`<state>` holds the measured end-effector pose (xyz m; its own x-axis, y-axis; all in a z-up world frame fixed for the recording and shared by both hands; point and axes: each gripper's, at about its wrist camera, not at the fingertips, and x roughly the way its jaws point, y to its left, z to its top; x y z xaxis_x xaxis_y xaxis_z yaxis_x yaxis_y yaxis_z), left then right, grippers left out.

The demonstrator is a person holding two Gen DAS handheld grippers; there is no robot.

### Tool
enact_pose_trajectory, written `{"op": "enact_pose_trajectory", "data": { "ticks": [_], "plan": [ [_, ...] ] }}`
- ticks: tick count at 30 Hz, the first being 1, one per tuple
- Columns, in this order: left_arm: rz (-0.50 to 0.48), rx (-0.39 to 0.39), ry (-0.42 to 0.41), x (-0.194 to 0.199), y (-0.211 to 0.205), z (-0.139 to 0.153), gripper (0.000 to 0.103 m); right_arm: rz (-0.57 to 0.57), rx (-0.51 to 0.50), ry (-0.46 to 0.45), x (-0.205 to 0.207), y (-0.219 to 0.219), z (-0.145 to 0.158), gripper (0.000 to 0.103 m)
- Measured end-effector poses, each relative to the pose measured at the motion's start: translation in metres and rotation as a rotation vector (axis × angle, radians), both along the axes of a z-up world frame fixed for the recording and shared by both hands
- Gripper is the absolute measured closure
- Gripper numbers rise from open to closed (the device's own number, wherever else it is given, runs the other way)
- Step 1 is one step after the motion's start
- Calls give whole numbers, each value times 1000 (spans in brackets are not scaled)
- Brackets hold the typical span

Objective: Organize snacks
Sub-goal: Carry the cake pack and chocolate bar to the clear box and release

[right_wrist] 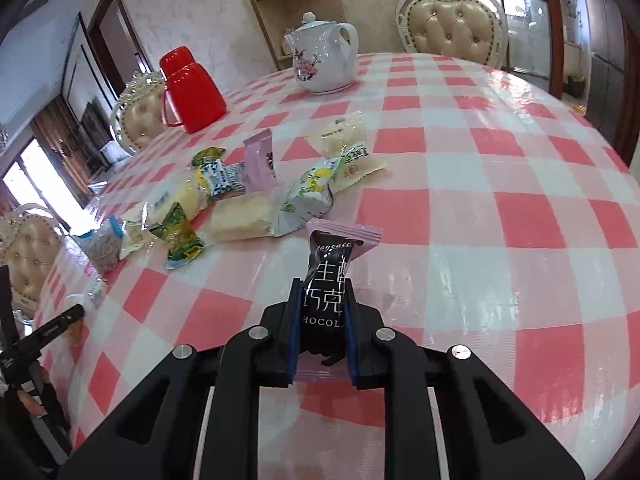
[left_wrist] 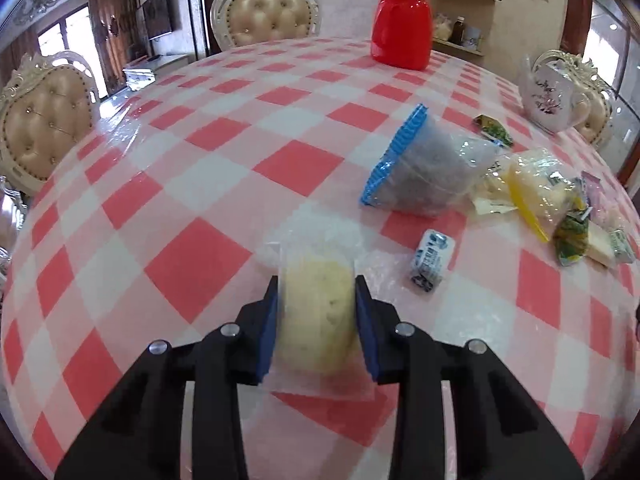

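My left gripper [left_wrist: 316, 304] is closed on a pale yellow cake in a clear wrapper [left_wrist: 316, 300], its blue pads pressing both sides, held just above the red-and-white checked tablecloth [left_wrist: 180, 184]. My right gripper [right_wrist: 320, 320] is clamped around a black chocolate packet with pink crimped ends [right_wrist: 329, 280], squeezing its middle. The other snacks lie in a loose pile [right_wrist: 240, 196] near the white teapot [right_wrist: 324, 56] and red jug [right_wrist: 188, 88]. I judge both items light. The cake looks soft and crushable, so a gentle hold across its widest part suits it. The chocolate's glossy film is probably slippery; gripping the filled centre, not the thin crimped edge, seems safest.
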<state>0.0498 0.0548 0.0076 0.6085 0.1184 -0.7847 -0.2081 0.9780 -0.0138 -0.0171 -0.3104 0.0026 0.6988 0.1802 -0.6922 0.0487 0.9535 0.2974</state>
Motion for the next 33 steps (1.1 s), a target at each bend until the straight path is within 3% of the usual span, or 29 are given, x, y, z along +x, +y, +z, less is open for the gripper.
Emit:
{"op": "enact_pose_trajectory", "data": {
  "ticks": [4, 7, 13, 16, 22, 29, 33],
  "plan": [
    [17, -59, -21, -3, 9, 1, 68, 4, 71, 2, 1, -8, -3, 85],
    [19, -155, -52, -6, 21, 1, 68, -21, 130, 20, 4, -17, -9, 85],
    [26, -250, -80, -15, 20, 1, 68, -84, 136, 81, 5, -14, -11, 85],
    [-41, -231, -107, -35, -5, 9, 68, -43, 203, 85, -12, 15, -2, 85],
    [-155, -229, -145, -83, -36, 25, 68, 114, 92, 21, -65, 105, 28, 85],
    [-240, -170, -150, -157, -38, 38, 68, 182, 112, -40, -148, 134, 39, 85],
    [-277, -119, -170, -198, -35, 51, 68, 205, 74, -67, -185, 149, 46, 85]
  ]
}}
